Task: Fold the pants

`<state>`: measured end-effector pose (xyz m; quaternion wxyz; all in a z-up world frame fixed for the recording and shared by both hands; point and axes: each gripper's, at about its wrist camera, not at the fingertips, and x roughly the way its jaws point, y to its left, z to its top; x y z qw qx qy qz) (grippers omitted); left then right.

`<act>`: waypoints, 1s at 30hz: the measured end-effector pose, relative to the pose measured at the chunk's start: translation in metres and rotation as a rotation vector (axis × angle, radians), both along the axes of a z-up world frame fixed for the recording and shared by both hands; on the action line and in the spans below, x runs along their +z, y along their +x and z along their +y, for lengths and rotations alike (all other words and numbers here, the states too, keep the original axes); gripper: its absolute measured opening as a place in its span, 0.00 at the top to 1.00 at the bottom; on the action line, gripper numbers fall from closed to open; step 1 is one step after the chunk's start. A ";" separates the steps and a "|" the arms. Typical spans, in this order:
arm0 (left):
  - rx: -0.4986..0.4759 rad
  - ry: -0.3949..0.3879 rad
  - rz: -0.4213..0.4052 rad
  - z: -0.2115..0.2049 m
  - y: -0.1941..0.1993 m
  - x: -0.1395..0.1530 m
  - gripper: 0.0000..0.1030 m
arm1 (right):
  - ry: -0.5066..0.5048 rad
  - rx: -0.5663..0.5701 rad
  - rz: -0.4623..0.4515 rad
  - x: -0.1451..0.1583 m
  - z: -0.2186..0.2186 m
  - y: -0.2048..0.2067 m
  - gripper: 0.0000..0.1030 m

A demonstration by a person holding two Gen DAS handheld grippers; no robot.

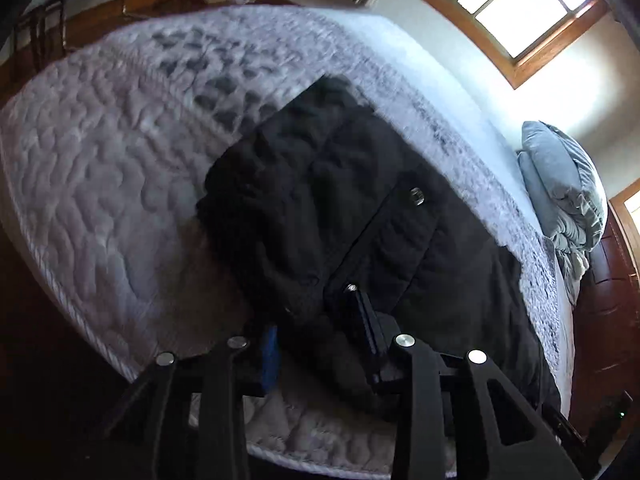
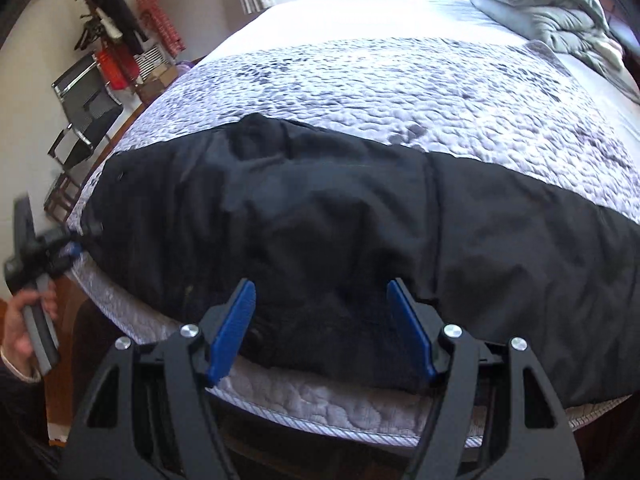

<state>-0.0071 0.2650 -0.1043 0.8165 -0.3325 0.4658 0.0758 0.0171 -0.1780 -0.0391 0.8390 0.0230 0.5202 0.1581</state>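
Note:
Black pants (image 1: 320,184) lie spread across the quilted mattress (image 1: 100,168), a metal button (image 1: 416,196) showing near the waist. My left gripper (image 1: 312,312) sits at the pants' end with bunched black cloth filling the gap between its fingers. It is shut on that cloth. In the right wrist view the same left gripper (image 2: 74,248) is at the pants' (image 2: 320,208) far left corner, held by a person's hand (image 2: 24,320). My right gripper (image 2: 320,286) hangs open over the near edge of the pants. Its blue pads (image 2: 234,332) stand wide apart, dark fabric lying between them.
Grey folded bedding and a pillow (image 2: 552,4) lie at the head of the bed. A metal chair (image 2: 88,112) and a coat rack (image 2: 104,24) stand by the wall on the left. The mattress edge (image 2: 320,412) runs just under the right gripper. A bright window (image 1: 520,4) is beyond the bed.

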 end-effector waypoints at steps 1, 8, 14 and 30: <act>-0.005 -0.004 -0.009 0.000 -0.003 -0.002 0.66 | 0.001 -0.010 0.002 -0.001 -0.004 0.000 0.34; 0.056 0.133 -0.107 -0.012 -0.011 0.051 0.15 | 0.025 -0.123 -0.034 0.005 -0.052 -0.002 0.28; -0.004 0.283 -0.286 -0.052 -0.025 0.108 0.14 | 0.045 -0.317 -0.062 0.013 -0.135 -0.016 0.28; -0.361 0.359 0.022 -0.134 0.039 0.019 0.13 | 0.647 -0.904 -0.026 -0.040 -0.365 -0.131 0.36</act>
